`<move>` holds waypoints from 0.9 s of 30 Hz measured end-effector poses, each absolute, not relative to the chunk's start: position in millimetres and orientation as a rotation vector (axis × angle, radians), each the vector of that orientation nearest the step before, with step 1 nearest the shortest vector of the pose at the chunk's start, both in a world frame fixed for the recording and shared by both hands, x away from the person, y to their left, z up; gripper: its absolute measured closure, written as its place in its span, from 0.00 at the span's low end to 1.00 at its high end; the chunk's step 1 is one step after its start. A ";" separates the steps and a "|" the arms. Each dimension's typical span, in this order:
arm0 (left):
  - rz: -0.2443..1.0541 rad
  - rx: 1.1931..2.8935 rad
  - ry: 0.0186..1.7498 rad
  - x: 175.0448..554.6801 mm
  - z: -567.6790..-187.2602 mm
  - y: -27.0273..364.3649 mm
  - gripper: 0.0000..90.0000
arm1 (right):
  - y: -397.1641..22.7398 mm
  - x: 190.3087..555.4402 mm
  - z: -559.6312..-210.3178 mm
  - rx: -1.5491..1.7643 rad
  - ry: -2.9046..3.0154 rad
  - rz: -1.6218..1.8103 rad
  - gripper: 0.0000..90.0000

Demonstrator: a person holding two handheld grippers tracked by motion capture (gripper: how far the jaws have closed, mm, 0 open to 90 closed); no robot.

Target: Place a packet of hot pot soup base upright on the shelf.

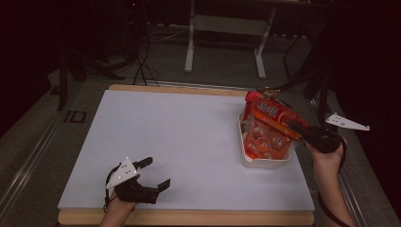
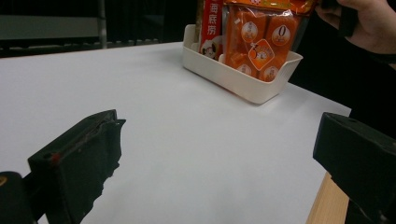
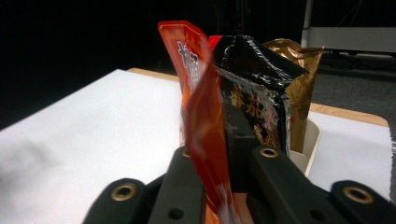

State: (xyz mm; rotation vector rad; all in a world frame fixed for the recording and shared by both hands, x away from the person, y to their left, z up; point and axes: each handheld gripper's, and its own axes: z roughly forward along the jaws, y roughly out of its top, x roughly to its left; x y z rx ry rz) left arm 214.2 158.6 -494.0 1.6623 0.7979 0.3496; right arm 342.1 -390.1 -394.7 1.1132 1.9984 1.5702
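Gripping: right gripper (image 1: 297,131) jaws clamp the orange snack bag (image 1: 269,124) upright, top edge between them
Below jaws: white bin (image 1: 265,163)
Left gripper (image 1: 153,174): open, empty, well apart

high view overhead, gripper views low, close
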 end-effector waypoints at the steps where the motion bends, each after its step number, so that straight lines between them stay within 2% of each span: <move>1: 0.349 1.667 0.798 214.2 -494.1 158.2 0.02 | -388.6 341.4 -393.5 1.103 2.002 1.554 0.93; 2: 0.350 1.667 0.796 214.1 -494.3 157.9 0.02 | -387.4 340.8 -392.3 1.095 2.004 1.553 0.88; 4: 0.349 1.668 0.797 213.7 -494.6 157.5 0.02 | -386.5 339.9 -388.7 1.097 1.986 1.584 0.84; 6: 0.347 1.667 0.795 213.3 -494.8 157.8 0.02 | -385.8 338.4 -382.9 1.095 1.966 1.598 0.74; 8: 0.348 1.670 0.794 213.3 -495.1 158.1 0.02 | -384.0 335.1 -375.8 1.077 1.944 1.586 0.70; 10: 0.345 1.671 0.796 213.3 -495.3 158.1 0.02 | -381.0 332.2 -368.4 1.061 1.940 1.580 0.58; 11: 0.347 1.672 0.792 213.3 -495.3 158.0 0.02 | -379.2 330.1 -364.8 1.053 1.922 1.572 0.57; 18: 0.340 1.672 0.785 213.0 -495.5 156.4 0.02 | -362.5 319.3 -346.1 0.979 1.905 1.620 0.31; 20: 0.337 1.676 0.787 213.1 -495.9 156.3 0.02 | -356.2 316.0 -343.1 0.965 1.907 1.626 0.28; 22: 0.335 1.674 0.786 213.2 -496.1 156.3 0.02 | -348.7 312.5 -341.6 0.929 1.916 1.629 0.22; 27: 0.336 1.676 0.782 212.4 -496.6 156.9 0.02 | -333.6 305.4 -342.1 0.886 1.945 1.656 0.20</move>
